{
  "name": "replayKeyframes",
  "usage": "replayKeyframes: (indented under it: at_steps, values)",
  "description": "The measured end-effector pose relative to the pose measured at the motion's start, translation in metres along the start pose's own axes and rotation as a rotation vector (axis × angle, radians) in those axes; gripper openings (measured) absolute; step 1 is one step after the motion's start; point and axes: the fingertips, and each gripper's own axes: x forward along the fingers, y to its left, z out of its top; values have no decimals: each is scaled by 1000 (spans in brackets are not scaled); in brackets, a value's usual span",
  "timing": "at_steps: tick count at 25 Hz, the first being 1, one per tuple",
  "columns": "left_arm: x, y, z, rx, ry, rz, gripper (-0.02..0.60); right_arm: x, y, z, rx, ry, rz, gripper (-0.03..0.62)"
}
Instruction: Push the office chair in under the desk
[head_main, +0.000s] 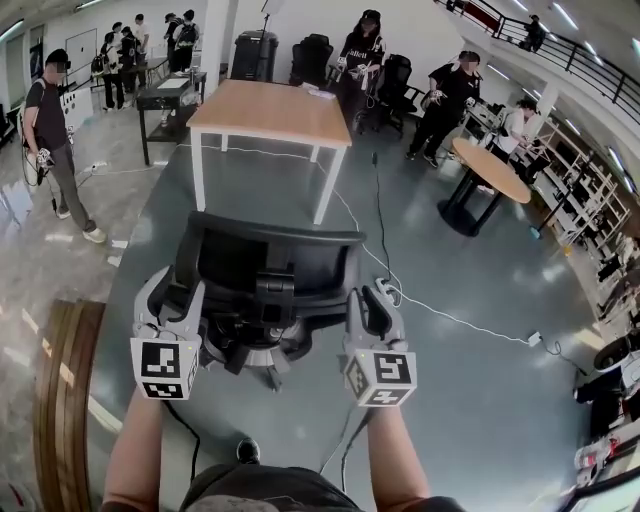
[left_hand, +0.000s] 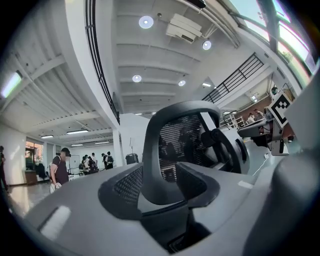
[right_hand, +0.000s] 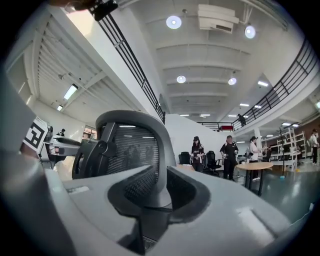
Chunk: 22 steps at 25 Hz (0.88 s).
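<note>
A black mesh-backed office chair (head_main: 265, 265) stands on the grey floor, well short of the wooden desk (head_main: 270, 110) with white legs beyond it. My left gripper (head_main: 172, 292) is at the left edge of the backrest and my right gripper (head_main: 368, 300) is at its right edge. In the left gripper view the backrest's frame (left_hand: 160, 150) runs down between the open jaws of the left gripper (left_hand: 160, 200). The right gripper view shows the same for the right gripper (right_hand: 160, 200): the frame (right_hand: 162, 165) lies between slightly parted jaws. No firm pinch shows on either side.
A white cable (head_main: 450, 320) trails across the floor right of the chair. Further right stands a round wooden table (head_main: 485, 170). Several people and other black chairs are behind the desk, and one person (head_main: 55, 140) stands at the left. A curved wooden edge (head_main: 65, 380) is at my near left.
</note>
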Motion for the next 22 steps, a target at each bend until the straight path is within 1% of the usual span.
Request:
replayKeyframes:
  at_steps: [2,4,5,8,12,17,19,22]
  values:
    - [10,4,-2,-1,7,-22,252,8,-1,0,-11,14,-10,70]
    - [18,7,-4,8,11,-41,276,14,-1,-1,-29,25,-14,103]
    - [22,8,-5,7,16,-50,297,17,-1,-1,-34,34,-11,122]
    - [34,11,-12,-16,44,-69,337,26,-8,-5,-28,74,8,215]
    - [54,21,-13,-16,63,-71,342,46,-20,-6,-23,109,29,229]
    - [71,20,-16,-39,101,-110,344,72,-19,-8,35,159,137,230]
    - [72,17,-19,-44,115,-140,325,80,-14,-13,35,178,181,233]
    - [70,16,-24,-47,122,-171,308,86,-7,-18,42,183,218,232]
